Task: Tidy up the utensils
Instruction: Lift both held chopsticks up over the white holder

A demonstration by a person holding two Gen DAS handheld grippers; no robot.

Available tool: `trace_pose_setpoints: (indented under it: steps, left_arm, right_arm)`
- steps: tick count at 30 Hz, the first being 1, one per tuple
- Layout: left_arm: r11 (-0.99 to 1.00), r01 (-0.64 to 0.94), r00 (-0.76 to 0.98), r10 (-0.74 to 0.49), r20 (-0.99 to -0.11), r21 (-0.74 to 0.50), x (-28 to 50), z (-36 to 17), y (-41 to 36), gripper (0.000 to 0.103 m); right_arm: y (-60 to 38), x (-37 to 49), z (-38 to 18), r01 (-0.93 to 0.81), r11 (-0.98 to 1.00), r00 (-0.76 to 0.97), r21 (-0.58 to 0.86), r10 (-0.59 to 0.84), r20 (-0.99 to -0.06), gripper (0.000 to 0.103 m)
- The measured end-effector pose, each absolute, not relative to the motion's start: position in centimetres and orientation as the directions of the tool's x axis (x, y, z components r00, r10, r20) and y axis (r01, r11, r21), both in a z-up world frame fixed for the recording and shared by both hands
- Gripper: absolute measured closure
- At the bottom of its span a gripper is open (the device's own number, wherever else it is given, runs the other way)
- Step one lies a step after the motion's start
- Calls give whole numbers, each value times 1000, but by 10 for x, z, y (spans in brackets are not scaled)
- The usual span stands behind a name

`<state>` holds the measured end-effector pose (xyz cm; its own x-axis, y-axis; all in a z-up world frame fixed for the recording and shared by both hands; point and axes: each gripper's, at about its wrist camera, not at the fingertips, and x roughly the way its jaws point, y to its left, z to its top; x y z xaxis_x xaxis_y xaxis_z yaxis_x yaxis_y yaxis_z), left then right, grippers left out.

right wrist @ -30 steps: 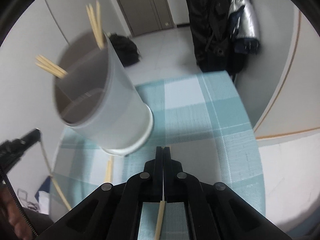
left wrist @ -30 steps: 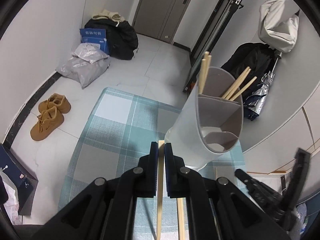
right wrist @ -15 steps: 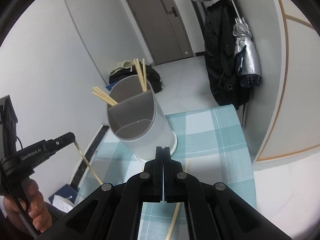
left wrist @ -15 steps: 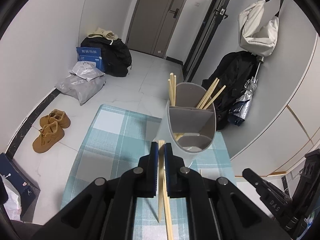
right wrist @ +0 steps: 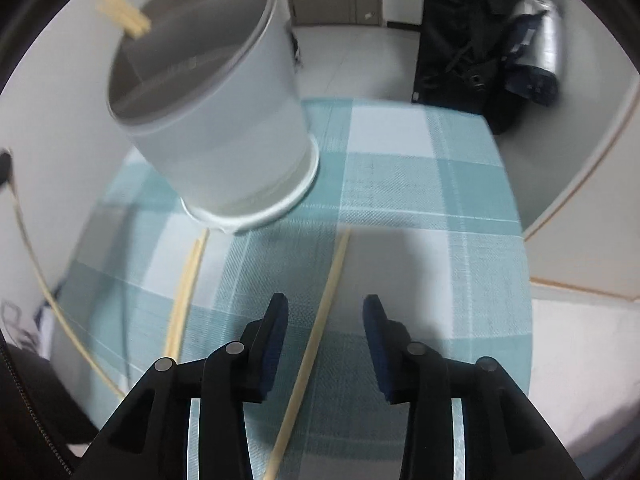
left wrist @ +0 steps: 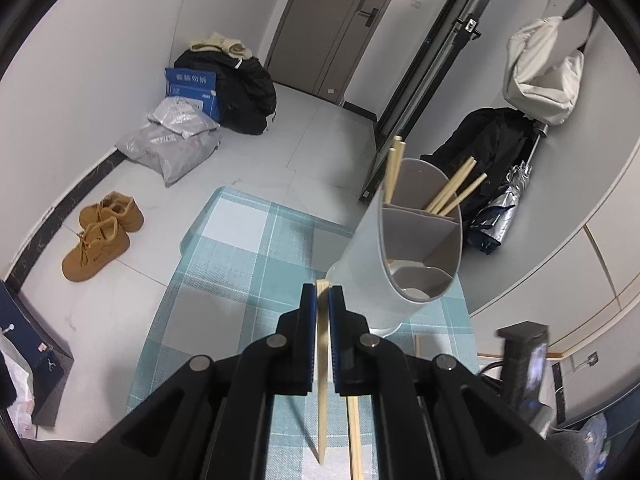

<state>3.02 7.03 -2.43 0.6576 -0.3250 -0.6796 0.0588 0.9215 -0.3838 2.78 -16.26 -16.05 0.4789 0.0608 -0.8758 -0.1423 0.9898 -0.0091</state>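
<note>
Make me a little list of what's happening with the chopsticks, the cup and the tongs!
cup: grey divided holder standing on the checked cloth
in the cup: chopsticks sticking out of the back sections
left tongs: shut on one chopstick
right tongs: opening, one chopstick lying on the cloth between them, pads not touching it
loose on cloth: two more chopsticks near the cup's base
</note>
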Motion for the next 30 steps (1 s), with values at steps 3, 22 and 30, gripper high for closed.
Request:
trace_pose_setpoints:
  steps: [3,22,30]
  left_arm:
    - [921,54,657,-323,-681,-385,33,-25,73,100]
    - [931,133,646,-341,-683,-339,23,-17,53,100]
    - [939,172,642,-336,-689,-298,11,-2,38,100]
  right_arm:
    - [-151,32,-163,-172,981,498,-88,10,-867,70]
    - [-185,-10,-103,-110,976,688,187,211,-695,98]
    - [-187,-38,-62,-190,942,795,276,313,-520,98]
